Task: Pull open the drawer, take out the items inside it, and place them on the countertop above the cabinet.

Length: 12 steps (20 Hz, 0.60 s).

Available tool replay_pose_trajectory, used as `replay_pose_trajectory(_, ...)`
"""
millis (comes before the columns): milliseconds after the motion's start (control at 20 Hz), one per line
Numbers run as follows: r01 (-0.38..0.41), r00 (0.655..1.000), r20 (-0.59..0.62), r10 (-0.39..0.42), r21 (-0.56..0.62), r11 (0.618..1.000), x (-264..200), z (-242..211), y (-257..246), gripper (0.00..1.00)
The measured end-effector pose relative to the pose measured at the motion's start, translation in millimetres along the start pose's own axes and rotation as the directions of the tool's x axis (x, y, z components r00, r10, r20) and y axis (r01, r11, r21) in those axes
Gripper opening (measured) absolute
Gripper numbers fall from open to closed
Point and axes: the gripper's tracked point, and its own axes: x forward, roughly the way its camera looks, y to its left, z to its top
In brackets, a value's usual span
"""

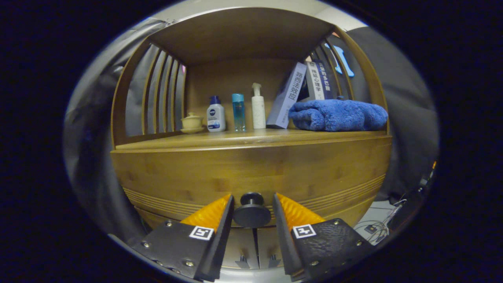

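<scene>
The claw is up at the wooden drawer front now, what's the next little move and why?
Probably close the claw on the round black knob, then pull straight back. The knob sits between the open fingers, which flank it with slim gaps each side, and the bamboo drawer front looks shut.

1. We see our tool [253, 208] pointing straight ahead and held level.
2. Its two fingers [214, 220] are spread apart, one to each side, with a clear gap between them.
3. A round drawer knob [252, 210] sits in that gap; whether either finger touches it, we cannot tell.
</scene>
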Motion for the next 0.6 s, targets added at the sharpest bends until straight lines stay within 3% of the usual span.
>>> replay_pose_trajectory(50,0.047,0.998,0.044,-0.045,-0.043,0.998,-1,4,-5,0.59)
replay_pose_trajectory(150,0.086,0.992,0.101,-0.076,-0.097,0.992,2,4,-6,0.50)
replay_pose_trajectory(250,0.092,0.989,0.126,-0.075,-0.137,0.986,0,4,-5,0.45)
replay_pose_trajectory(300,0.080,0.995,0.077,-0.069,-0.154,0.985,1,-1,-4,0.45)
replay_pose_trajectory(400,0.049,0.999,0.012,-0.048,-0.096,0.994,-4,-5,-5,0.37)
replay_pose_trajectory(600,-0.009,0.999,-0.042,0.012,0.065,0.998,-22,-13,-3,0.37)
